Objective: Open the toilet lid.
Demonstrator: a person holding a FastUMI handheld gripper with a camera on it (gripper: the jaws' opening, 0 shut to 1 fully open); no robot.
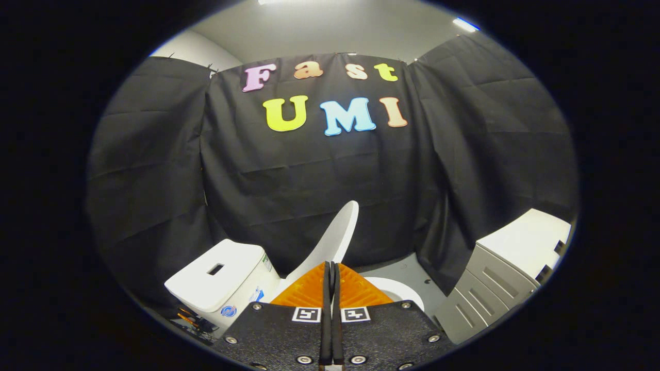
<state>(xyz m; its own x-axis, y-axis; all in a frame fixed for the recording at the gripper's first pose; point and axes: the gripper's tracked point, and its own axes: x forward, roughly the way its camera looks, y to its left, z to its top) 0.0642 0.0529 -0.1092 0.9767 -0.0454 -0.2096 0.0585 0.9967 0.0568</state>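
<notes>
My claw (330,273) has its two fingers squeezed flat together with basically no gap, and as far as I can tell there's nothing pinched in there, so it's just closed on itself. The toilet lid (335,234) sits right beyond the fingertips, tilted well up off the bowl and leaning back toward the tank, so I'd call the job mostly done, though I can't say if it's resting against the tank yet or is only partway. My guess is the closed fingers make sense here because you don't really grab a lid like this, you hook or nudge under the edge and push it up, and a shut claw works as a stiff little wedge for that. I can't tell whether the tips are touching the lid right now or just sitting in front of it. Below the lid, to the right of my fingers, there's a bit of the white seat rim (397,291) showing. The tank (219,275) is off to the left with its flat top and a small slot in it. Further right there's a grey drawer cabinet (495,281) against the black cloth wall, well apart from the toilet.
</notes>
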